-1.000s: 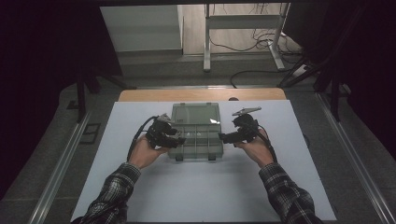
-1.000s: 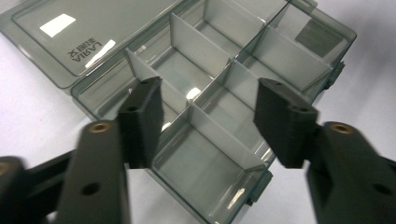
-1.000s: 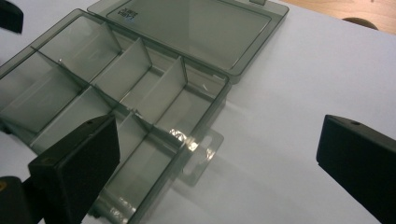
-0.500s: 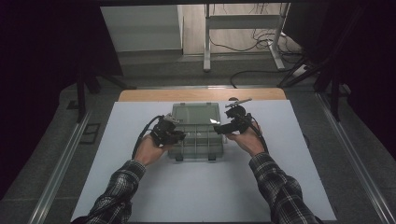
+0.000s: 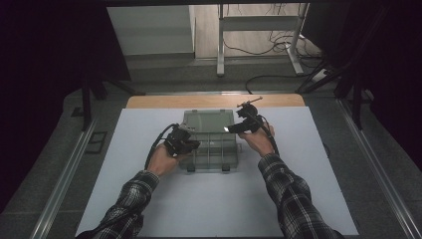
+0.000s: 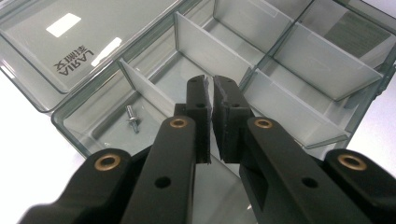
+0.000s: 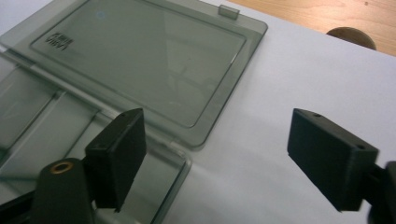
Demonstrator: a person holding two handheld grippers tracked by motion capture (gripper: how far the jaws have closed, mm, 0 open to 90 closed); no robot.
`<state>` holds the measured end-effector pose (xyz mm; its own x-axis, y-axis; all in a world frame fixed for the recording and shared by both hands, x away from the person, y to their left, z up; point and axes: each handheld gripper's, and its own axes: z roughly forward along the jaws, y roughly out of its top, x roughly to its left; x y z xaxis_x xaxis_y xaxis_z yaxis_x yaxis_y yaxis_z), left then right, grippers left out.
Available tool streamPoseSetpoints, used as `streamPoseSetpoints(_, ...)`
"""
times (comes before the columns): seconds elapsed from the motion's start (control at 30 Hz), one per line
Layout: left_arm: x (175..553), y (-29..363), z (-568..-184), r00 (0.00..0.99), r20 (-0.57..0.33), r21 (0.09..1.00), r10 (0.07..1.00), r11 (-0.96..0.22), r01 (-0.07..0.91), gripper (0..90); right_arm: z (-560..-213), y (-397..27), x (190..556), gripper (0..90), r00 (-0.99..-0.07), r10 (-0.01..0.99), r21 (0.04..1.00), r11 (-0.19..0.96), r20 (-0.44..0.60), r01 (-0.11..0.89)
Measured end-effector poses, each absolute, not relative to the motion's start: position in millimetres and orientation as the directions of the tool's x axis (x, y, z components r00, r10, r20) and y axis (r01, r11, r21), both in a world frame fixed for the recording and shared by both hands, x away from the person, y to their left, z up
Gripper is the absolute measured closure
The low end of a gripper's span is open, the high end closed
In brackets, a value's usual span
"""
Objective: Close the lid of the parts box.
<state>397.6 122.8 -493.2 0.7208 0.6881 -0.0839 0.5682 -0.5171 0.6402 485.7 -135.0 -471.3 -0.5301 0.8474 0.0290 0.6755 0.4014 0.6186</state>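
A clear grey compartment box (image 5: 211, 152) lies open on the white mat, its lid (image 5: 208, 121) folded flat on the far side. My left gripper (image 5: 191, 145) is at the box's left wall; in the left gripper view its jaws (image 6: 213, 84) are shut on that thin wall (image 6: 70, 133). A small screw (image 6: 132, 119) lies in the corner compartment. My right gripper (image 5: 231, 128) hovers at the box's right rear corner. Its jaws (image 7: 215, 135) have just been closing but stand open, with the lid's (image 7: 140, 56) corner and bare mat below them and nothing gripped.
The white mat (image 5: 298, 199) covers the table, with a wooden strip (image 5: 149, 102) along the far edge and a round hole (image 7: 351, 36) in it. The lid's latch tab (image 7: 229, 11) points away. Dark floor, cables and a stand's legs (image 5: 219, 55) lie beyond.
My right hand has moved away from me and slightly left, from the box's right side to its rear corner by the lid. The left hand has stayed at the left wall.
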Motion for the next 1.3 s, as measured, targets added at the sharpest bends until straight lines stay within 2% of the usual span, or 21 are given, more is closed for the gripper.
streamPoseSetpoints(0.13,397.2,123.1,-494.2,0.72,-0.088,0.645,0.688,-0.511,0.568,86.3,-473.1,-134.8,493.1,27.0,-0.515,0.856,0.617,0.385,0.038,0.686)
streamPoseSetpoints(0.33,396.9,122.9,-496.1,0.713,-0.081,0.652,0.697,-0.504,0.567,87.3,-480.0,-130.9,509.4,40.8,-0.486,0.874,0.608,0.368,0.034,0.704)
streamPoseSetpoints(0.43,396.6,122.5,-496.1,0.713,-0.076,0.652,0.697,-0.506,0.564,87.3,-484.2,-129.0,514.1,43.4,-0.48,0.877,0.597,0.367,0.035,0.713)
streamPoseSetpoints(0.83,396.0,122.4,-495.6,0.716,-0.065,0.651,0.695,-0.515,0.558,87.4,-500.4,-116.9,536.8,67.0,-0.45,0.892,0.572,0.351,0.036,0.742)
streamPoseSetpoints(1.0,396.0,122.6,-495.8,0.718,-0.065,0.652,0.694,-0.515,0.557,87.5,-501.3,-112.1,541.2,72.7,-0.444,0.895,0.571,0.35,0.029,0.743)
streamPoseSetpoints(1.1,396.1,123.1,-496.1,0.718,-0.069,0.654,0.693,-0.512,0.557,87.6,-500.7,-108.3,545.3,79.3,-0.417,0.909,0.557,0.339,0.014,0.758)
streamPoseSetpoints(1.3,396.7,122.9,-496.8,0.718,-0.07,0.657,0.693,-0.509,0.556,87.7,-499.8,-106.0,547.1,83.4,-0.374,0.927,0.546,0.304,0.019,0.781)
